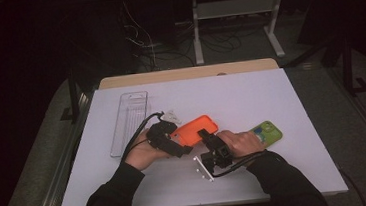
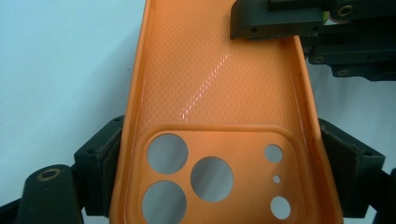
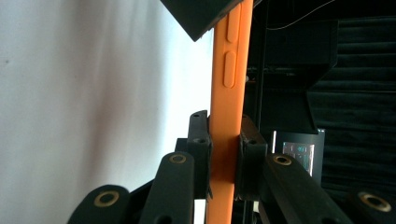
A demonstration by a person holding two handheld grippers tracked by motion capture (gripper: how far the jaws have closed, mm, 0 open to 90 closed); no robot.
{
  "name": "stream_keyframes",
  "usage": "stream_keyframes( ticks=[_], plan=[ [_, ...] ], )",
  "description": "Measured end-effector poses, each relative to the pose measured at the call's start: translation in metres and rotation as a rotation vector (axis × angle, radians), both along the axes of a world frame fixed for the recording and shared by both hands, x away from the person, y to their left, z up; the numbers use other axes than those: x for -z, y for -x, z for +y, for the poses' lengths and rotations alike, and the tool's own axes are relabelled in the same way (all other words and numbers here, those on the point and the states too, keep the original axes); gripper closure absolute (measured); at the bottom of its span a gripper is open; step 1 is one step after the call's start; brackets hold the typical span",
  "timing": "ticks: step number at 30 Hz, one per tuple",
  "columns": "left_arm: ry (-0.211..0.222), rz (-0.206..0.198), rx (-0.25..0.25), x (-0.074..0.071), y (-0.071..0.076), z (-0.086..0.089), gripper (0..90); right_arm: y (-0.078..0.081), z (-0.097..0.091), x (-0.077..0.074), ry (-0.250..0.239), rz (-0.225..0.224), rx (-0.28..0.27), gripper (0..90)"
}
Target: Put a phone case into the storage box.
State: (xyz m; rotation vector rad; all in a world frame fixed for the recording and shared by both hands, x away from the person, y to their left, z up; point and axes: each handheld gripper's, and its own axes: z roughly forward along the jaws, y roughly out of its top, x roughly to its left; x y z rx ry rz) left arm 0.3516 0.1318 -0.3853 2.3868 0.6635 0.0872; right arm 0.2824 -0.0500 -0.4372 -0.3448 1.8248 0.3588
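An orange phone case [image 1: 195, 128] is held over the middle of the white table [image 1: 250, 92]. My left gripper [image 1: 176, 137] is shut across its camera end. In the left gripper view the pads press both long sides of the case [image 2: 205, 70], whose inner face and round lens holes point at the camera. My right gripper [image 1: 205, 133] is shut on the case's near long edge. The right gripper view shows the case [image 3: 231, 93] edge-on with its side buttons, pinched between the two pads of my right gripper [image 3: 225, 149].
A green phone [image 1: 268, 131] lies on the table just right of the right hand. A clear plastic tray [image 1: 129, 118] lies lengthwise at the left, with a small clear piece [image 1: 173, 116] beside it. Beyond the far edge are table legs and cables.
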Motion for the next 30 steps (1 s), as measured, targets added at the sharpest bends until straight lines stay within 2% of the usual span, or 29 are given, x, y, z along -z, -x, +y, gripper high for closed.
stream_keyframes(
  ticks=[4, 5, 8, 9, 10, 16, 17, 22, 26, 27, 30],
  plan=[
    [-0.004, -0.004, 0.008, 0.002, -0.001, 0.000, 15.4, 0.000, 0.000, 0.001, 0.007, 0.004, 0.004, 78.1],
    [0.025, -0.005, -0.014, 0.003, 0.001, -0.001, 15.2, 0.000, -0.001, 0.001, 0.007, 0.005, 0.002, 78.2],
    [0.026, -0.014, -0.015, 0.003, 0.002, -0.001, 14.3, 0.000, -0.001, 0.001, -0.001, 0.008, 0.008, 78.2],
    [0.014, -0.018, 0.000, 0.001, 0.001, 0.000, 13.4, 0.000, -0.002, 0.001, 0.001, 0.007, 0.009, 78.3],
    [0.025, -0.020, -0.001, 0.001, 0.001, 0.001, 12.6, 0.000, -0.002, 0.001, 0.002, 0.006, 0.011, 78.3],
    [0.037, -0.045, -0.003, -0.003, 0.002, 0.003, 0.4, -0.003, -0.007, 0.000, 0.002, 0.021, 0.028, 78.3],
    [0.063, -0.044, -0.023, -0.003, 0.003, 0.002, 0.0, -0.003, -0.007, 0.001, -0.010, 0.028, 0.032, 78.3],
    [0.044, -0.056, -0.002, -0.005, 0.003, 0.005, 0.0, -0.007, -0.012, -0.002, -0.014, 0.041, 0.054, 78.2],
    [0.052, -0.059, -0.001, -0.006, 0.004, 0.007, 0.0, -0.011, -0.018, -0.003, -0.043, 0.068, 0.075, 78.2],
    [0.040, -0.062, 0.011, -0.006, 0.003, 0.007, 0.0, -0.012, -0.020, -0.005, -0.022, 0.084, 0.076, 78.2],
    [0.024, -0.063, 0.017, -0.007, 0.003, 0.008, 0.0, -0.014, -0.026, -0.008, -0.075, 0.158, 0.105, 78.2]
  ],
)
